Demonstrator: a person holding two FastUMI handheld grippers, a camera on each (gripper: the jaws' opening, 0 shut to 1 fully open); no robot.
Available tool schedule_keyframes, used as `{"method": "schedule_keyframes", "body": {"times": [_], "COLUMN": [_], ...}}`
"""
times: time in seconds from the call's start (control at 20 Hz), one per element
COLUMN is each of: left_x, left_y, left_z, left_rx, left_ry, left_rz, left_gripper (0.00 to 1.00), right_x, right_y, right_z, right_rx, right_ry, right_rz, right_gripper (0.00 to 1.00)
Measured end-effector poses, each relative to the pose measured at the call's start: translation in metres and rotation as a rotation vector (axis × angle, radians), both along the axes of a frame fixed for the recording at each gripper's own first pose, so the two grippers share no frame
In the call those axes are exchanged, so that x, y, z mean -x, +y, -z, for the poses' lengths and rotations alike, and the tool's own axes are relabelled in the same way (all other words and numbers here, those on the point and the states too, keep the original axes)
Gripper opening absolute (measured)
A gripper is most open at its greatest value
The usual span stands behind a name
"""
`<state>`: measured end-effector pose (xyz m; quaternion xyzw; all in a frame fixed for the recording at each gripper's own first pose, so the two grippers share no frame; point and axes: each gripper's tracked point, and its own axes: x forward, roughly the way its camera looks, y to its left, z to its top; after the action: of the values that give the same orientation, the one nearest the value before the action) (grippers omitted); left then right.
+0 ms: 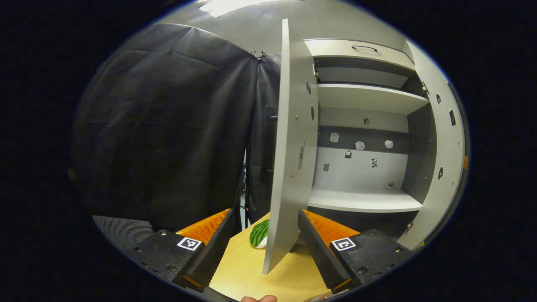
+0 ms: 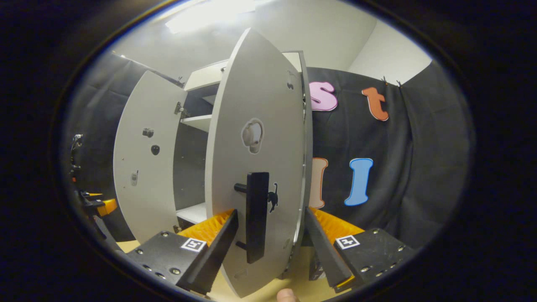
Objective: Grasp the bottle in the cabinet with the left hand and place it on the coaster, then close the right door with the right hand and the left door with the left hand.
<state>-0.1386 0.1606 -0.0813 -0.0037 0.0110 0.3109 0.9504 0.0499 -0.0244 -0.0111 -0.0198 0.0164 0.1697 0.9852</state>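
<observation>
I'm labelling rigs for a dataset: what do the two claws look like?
Both match. The left claw and the right claw each have two long wedge-shaped fingers fixed to flat black blocks with screws. Each block carries a small square black-and-white marker. Ribbed orange parts sit behind the fingers.

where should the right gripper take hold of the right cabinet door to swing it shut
Judging by its pose, the black handle on the right door's outer face: an upright bar standing off the panel, right between the open right gripper fingers. Come straight on, or simply push the face.
</observation>
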Motion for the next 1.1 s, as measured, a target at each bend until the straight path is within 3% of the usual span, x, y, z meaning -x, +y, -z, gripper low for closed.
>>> {"method": "schedule_keyframes", "body": {"times": [0.5, 0.55, 0.6, 1.1], "left_x": [-0.015, -0.014, -0.013, -0.022], "left_y": [0.041, 0.045, 0.048, 0.068], "left_z": [-0.003, -0.004, -0.005, -0.004], "left_rx": [0.004, 0.003, 0.004, 0.015], "left_ry": [-0.013, -0.014, -0.016, -0.014], "left_rz": [-0.019, -0.022, -0.023, 0.003], "left_gripper": [0.96, 0.96, 0.96, 0.96], "right_x": [-0.003, -0.003, -0.004, -0.003], "right_y": [0.063, 0.069, 0.074, 0.091], "right_z": [0.007, 0.007, 0.007, 0.013], "right_rx": [-0.046, -0.055, -0.06, -0.053], "right_ry": [0.033, 0.037, 0.038, 0.04], "right_rz": [-0.064, -0.072, -0.074, -0.061], "right_gripper": [0.96, 0.93, 0.96, 0.96]}}
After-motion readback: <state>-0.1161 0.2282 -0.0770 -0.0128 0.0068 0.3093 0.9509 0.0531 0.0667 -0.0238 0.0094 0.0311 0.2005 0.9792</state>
